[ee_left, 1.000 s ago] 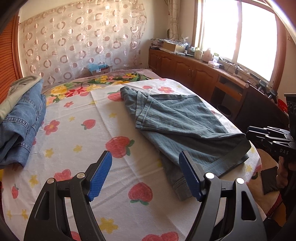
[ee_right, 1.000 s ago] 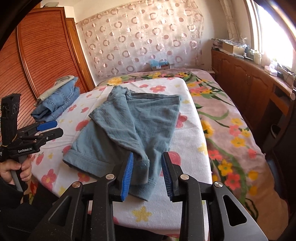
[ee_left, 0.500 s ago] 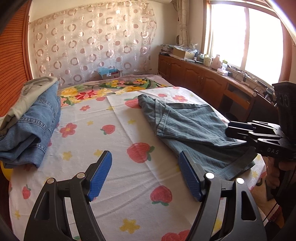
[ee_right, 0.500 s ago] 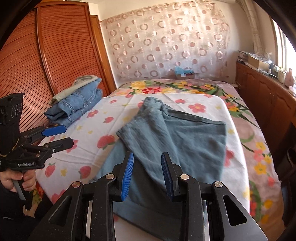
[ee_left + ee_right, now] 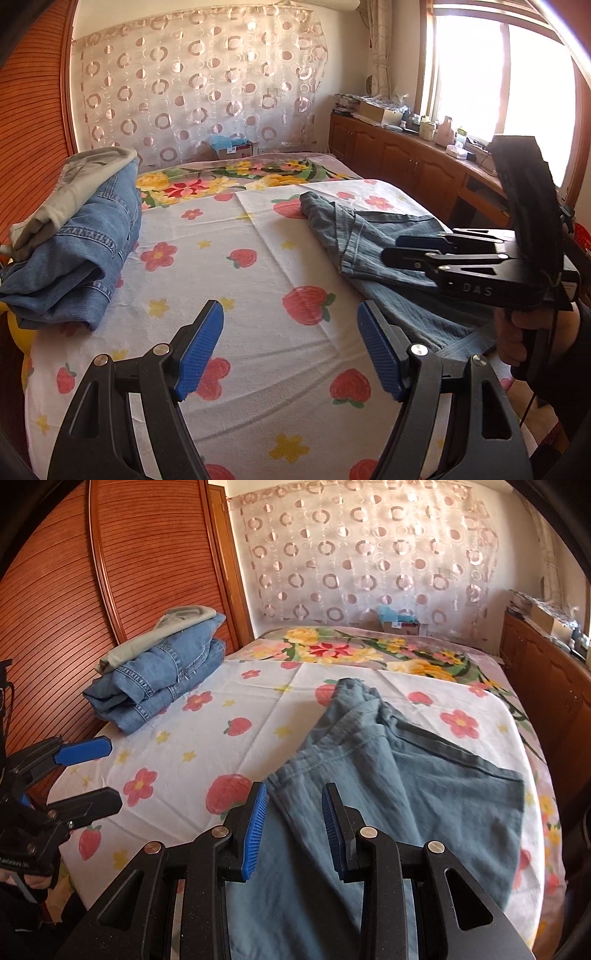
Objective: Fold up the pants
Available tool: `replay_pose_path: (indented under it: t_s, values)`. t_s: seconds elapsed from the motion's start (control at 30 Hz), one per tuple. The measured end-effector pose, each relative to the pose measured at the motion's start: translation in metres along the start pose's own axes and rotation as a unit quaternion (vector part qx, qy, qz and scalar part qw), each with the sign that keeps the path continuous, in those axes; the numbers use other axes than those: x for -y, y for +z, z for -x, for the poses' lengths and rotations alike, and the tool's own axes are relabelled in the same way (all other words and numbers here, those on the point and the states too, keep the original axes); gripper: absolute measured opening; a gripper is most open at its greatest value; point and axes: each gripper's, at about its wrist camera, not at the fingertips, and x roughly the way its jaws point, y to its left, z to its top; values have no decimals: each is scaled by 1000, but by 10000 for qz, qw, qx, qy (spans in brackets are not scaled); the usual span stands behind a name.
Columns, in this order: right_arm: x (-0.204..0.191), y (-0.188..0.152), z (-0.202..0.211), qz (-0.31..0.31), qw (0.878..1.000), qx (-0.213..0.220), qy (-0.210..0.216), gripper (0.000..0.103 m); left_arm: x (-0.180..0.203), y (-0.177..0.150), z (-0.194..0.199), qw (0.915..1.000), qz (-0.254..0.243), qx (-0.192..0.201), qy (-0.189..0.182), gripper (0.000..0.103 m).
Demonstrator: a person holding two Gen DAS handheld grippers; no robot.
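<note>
The grey-blue pants (image 5: 413, 786) are lying on the strawberry sheet (image 5: 258, 709) on the bed, near the edge closest to the person. They are already doubled over, one part on top of another. Their long way is running from the near edge up toward the flowery blanket (image 5: 369, 650) at the far end.

The right gripper (image 5: 293, 827) is hanging just above the near part of the pants. Its blue pads (image 5: 255, 827) are standing a little apart with nothing pinched between them, so it is holding nothing. In the left wrist view it is reaching sideways over the cloth.

The left gripper (image 5: 290, 349) is hanging over bare sheet, with the pants lying off to its right side. Its pads are spread wide and nothing is between them.

So the right hand is much nearer to the pants. I think it is the one to grab the near edge first, and the left one needs to slide over to the cloth.

A pile of folded jeans (image 5: 85, 251) is sitting well apart, by the wooden closet door (image 5: 74, 572).
</note>
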Motion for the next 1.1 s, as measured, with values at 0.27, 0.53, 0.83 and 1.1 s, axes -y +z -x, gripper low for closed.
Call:
replay_pose_path:
  t_s: [0.27, 0.53, 0.83, 1.1]
  values:
    - [-11, 11, -44, 358, 9988, -329, -2, 32, -7, -3, -2, 10000, 54, -40, 17, 76]
    - [-18, 16, -63, 535, 9960, -682, -220, 20, -9, -5, -6, 9999, 106, -87, 1, 76]
    - [-3, 21, -38, 192, 9995, -221, -133, 0, -7, -7, -6, 9999, 91, -95, -13, 76]
    - [-8, 17, -33, 307, 9991, -275, 38, 1, -1, -8, -7, 9999, 69, -109, -57, 76]
